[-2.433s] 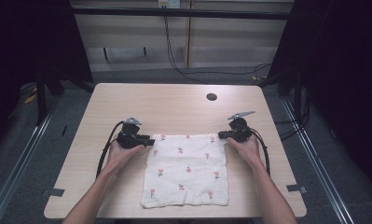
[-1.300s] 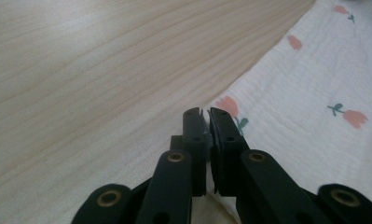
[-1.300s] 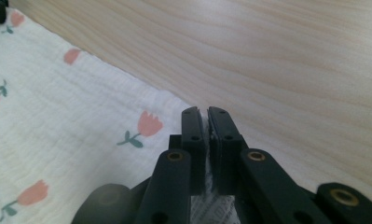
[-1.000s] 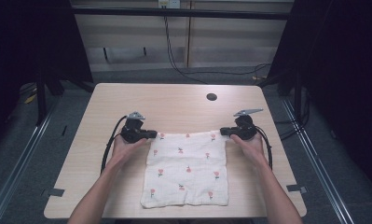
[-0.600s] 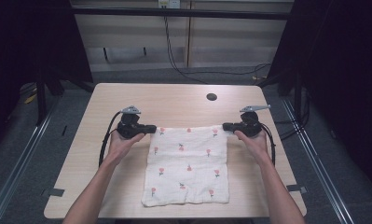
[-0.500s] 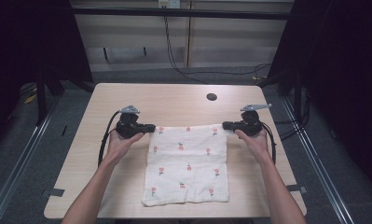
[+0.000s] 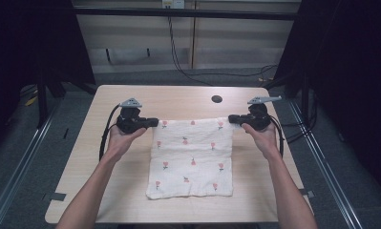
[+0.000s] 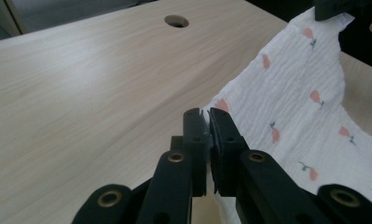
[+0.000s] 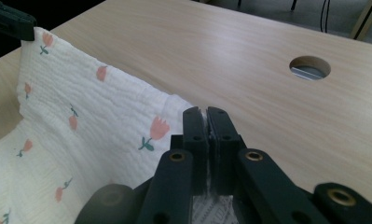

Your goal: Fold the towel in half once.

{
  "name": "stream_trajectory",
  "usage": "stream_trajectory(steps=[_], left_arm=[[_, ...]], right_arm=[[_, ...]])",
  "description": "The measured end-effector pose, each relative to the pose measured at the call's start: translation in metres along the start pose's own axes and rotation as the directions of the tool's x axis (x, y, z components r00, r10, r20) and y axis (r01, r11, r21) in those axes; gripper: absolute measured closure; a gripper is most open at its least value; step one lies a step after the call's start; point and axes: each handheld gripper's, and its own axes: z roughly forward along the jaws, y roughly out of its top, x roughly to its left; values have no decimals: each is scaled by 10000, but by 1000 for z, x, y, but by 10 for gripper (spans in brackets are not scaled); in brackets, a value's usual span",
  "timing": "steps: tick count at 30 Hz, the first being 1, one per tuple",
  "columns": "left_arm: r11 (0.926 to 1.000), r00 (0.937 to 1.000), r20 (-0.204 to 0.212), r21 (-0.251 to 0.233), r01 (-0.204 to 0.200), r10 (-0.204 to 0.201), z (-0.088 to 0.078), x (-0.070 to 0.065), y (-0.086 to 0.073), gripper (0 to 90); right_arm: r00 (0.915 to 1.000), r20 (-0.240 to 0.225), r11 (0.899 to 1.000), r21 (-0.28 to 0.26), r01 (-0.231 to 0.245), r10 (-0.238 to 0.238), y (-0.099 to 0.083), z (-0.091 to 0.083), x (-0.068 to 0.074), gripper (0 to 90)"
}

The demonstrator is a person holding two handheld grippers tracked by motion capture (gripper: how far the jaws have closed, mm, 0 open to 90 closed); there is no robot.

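Observation:
A white cloth (image 7: pixel 192 157) printed with small red flowers lies on the wooden table (image 7: pixel 83 143), its far edge lifted off the surface. My left gripper (image 7: pixel 154 122) is shut on the cloth's far left corner, and my right gripper (image 7: pixel 231 118) is shut on its far right corner. In the left gripper view the black jaws (image 8: pixel 205 122) pinch the cloth (image 8: pixel 295 107) edge, with the other gripper (image 8: pixel 335 8) holding the opposite corner at top right. In the right gripper view the jaws (image 9: pixel 206 120) clamp the cloth (image 9: pixel 81 121), stretched toward the other gripper (image 9: pixel 9 21).
A round cable hole (image 7: pixel 216 99) sits in the table beyond the cloth, toward the right. Black cables (image 7: pixel 104 136) trail from each gripper along the forearms. Bare tabletop lies to the left, right and beyond the cloth. Dark floor and frame rails surround the table.
Both grippers have risen and moved slightly away from me, lifting the cloth's far edge off the table and drawing it taut between them. The near part still rests on the table.

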Motion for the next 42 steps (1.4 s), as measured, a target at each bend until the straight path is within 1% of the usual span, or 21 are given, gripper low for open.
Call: stream_trajectory(steps=[2, 3, 4, 7, 9, 12, 17, 18, 19, 22, 23, 25, 27, 28, 30, 32, 34, 38, 39, 40, 42], left_arm=[[9999, 10000, -4, -69, -89, 89, -5, -1, 4, 862], [9999, 10000, 24, -103, -66, 66, -7, -3, 4, 862], [9998, 9999, 23, -125, -148, 148, -9, -5, 3, 861], [9997, 9997, 63, -79, -248, 248, -12, -8, -4, 861], [9997, 9997, 60, -136, -219, 220, -12, -10, -9, 861], [9992, 9993, 74, -139, -372, 373, -14, -13, -13, 861], [9981, 9990, 132, -449, -421, 427, -23, -18, -16, 861], [9976, 9988, 211, -560, -418, 430, -26, -19, -16, 861], [9971, 9984, 232, -575, -505, 520, -28, -21, -17, 861], [9958, 9961, 73, -240, -881, 883, -32, -25, -17, 861], [9961, 9963, 61, -216, -856, 857, -34, -24, -18, 861], [9970, 9976, 42, -335, -693, 695, -36, -20, -20, 861], [9976, 9980, 85, -284, -631, 633, -34, -20, -24, 861], [9975, 9977, 183, -260, -651, 656, -32, -21, -28, 860], [9974, 9972, 280, -244, -684, 691, -30, -24, -31, 860], [9976, 9973, 348, -288, -636, 646, -28, -28, -35, 860], [9971, 9966, 424, -298, -698, 710, -28, -32, -38, 860], [9972, 9962, 596, -425, -616, 641, -32, -35, -42, 860], [9966, 9953, 675, -495, -665, 698, -34, -37, -42, 860], [9960, 9946, 697, -516, -731, 766, -36, -39, -43, 859], [9945, 9919, 873, -590, -871, 920, -39, -46, -44, 858]], right_arm=[[10000, 25, 9999, -141, 92, -91, 5, -3, 1, 875], [10000, 46, 9996, -271, 70, -69, 6, -5, 2, 875], [9999, 77, 9994, -324, 101, -99, 7, -7, 3, 875], [9996, 31, 9994, -184, 287, -287, 3, -9, 8, 875], [9996, -73, 9995, -162, 280, -281, -1, -10, 11, 875], [9994, -183, 9995, -166, 278, -281, -4, -10, 16, 875], [9983, -319, 9986, -212, 488, -495, -5, -14, 24, 875], [9980, -349, 9984, -227, 515, -522, -5, -15, 25, 875], [9975, -355, 9980, -209, 600, -608, -5, -17, 27, 875], [9963, -384, 9970, -91, 765, -768, -7, -19, 28, 875], [9970, -339, 9976, -47, 697, -699, -9, -18, 28, 875], [9975, -384, 9982, -11, 595, -595, -13, -17, 27, 874], [9972, -522, 9986, -106, 525, -530, -16, -17, 29, 875], [9964, -547, 9979, -71, 642, -645, -18, -16, 30, 875], [9958, -559, 9972, 111, 735, -728, -20, -15, 30, 873], [9972, -401, 9973, 366, 643, -629, -23, -13, 27, 873], [9969, -505, 9974, 379, 620, -600, -26, -14, 26, 873], [9966, -603, 9980, 274, 573, -556, -35, -18, 30, 873], [9956, -709, 9978, 228, 625, -608, -37, -20, 32, 873], [9957, -656, 9975, 201, 673, -658, -39, -23, 36, 873], [9943, -739, 9968, 173, 778, -763, -42, -27, 40, 871]])
